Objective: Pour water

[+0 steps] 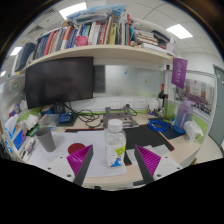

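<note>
Hand-held gripper (pixel 112 160): held level over the near edge of the counter (pixel 150 140), aimed forward; fingers wide apart, grasping nothing. Bottle (pixel 116 143): clear plastic, white cap, pale label with a green patch; upright on the counter, between the magenta pads (pixel 80 160) with a gap either side. Surroundings: grey cup (pixel 46 138) left of the fingers; dark monitor (pixel 60 82) behind; bookshelf (pixel 95 50) above.

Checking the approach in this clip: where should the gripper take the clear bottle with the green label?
Probably on the body of the bottle at the label, coming straight ahead. It stands upright on the table, just ahead of the open gripper, in line with the gap between its fingers.
</note>
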Demonstrator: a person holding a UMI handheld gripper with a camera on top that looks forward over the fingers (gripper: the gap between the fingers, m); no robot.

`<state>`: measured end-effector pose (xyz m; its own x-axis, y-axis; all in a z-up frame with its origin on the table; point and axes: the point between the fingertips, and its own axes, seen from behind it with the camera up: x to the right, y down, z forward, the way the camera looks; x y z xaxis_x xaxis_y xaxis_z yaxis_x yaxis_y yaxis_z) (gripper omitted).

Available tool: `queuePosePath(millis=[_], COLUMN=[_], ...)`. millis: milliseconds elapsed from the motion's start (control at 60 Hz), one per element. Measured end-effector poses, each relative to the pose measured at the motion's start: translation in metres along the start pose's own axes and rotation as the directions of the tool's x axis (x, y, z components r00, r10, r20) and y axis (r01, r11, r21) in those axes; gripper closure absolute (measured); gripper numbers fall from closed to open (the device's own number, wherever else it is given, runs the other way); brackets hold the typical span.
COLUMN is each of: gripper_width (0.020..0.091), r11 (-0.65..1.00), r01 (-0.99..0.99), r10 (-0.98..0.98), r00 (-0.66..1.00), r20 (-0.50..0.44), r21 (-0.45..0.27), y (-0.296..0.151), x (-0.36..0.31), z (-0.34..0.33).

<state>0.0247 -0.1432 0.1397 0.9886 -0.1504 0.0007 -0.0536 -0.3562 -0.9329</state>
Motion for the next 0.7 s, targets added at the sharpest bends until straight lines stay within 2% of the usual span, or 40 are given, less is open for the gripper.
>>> queuePosePath(millis=[33,183,367,500,600,700], gripper_width=[0.0249,0.0251,0.0297,0.0416,0.0575,0.0605], r11=[1.000,0.995,0.997,0.995,0.988,0.985], r01=[0.014,0.056,0.030,0.050,0.064,0.064], r10=[-0.014,-0.062,-0.040,-0.064,-0.083,-0.083], r00=[1.000,0.996,0.990,0.985,0.987,0.989], r20=[0.021,0.063,0.138,0.158,0.137,0.120], r21=[0.014,0.079,0.069,0.090,0.138,0.158], y=[0.006,0.006,0.024,0.031,0.025,0.025], x=[0.022,0.033,0.022,0.020,0.022,0.019], z=[0.020,0.058,0.098,0.115,0.117,0.120])
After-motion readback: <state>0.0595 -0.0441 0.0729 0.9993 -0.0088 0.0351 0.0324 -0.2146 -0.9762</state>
